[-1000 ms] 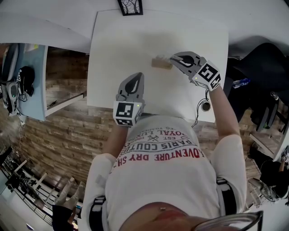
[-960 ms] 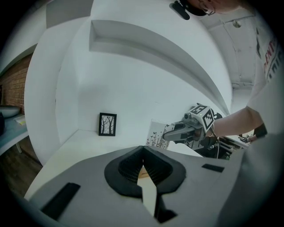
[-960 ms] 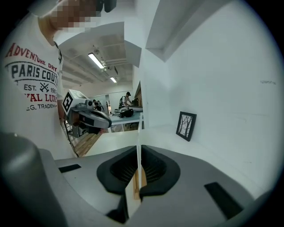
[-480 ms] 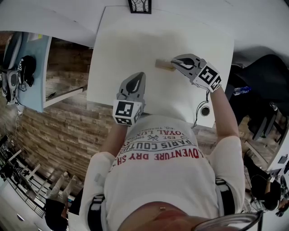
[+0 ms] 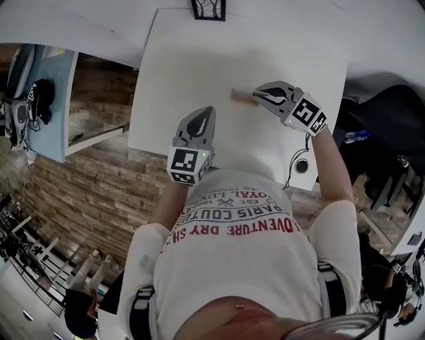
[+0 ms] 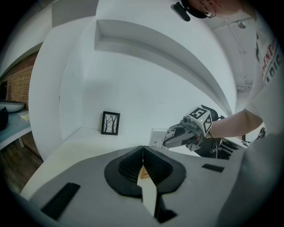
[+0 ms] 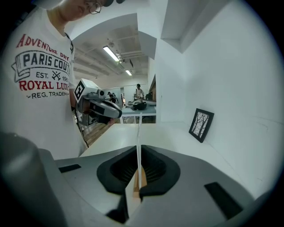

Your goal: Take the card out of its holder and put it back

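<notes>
Head view: right gripper point(image 5: 255, 93) seemingly still clamps card point(image 7: 139, 133).

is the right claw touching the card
Touching. In the right gripper view the right claw has both pads pressed on the thin upright card, with no gap on either side.

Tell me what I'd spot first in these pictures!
The right gripper pinches a thin card at its small wooden holder, mid-table. The left gripper sits shut and empty near the front edge of the table, and a framed tree picture stands at the far edge.
</notes>
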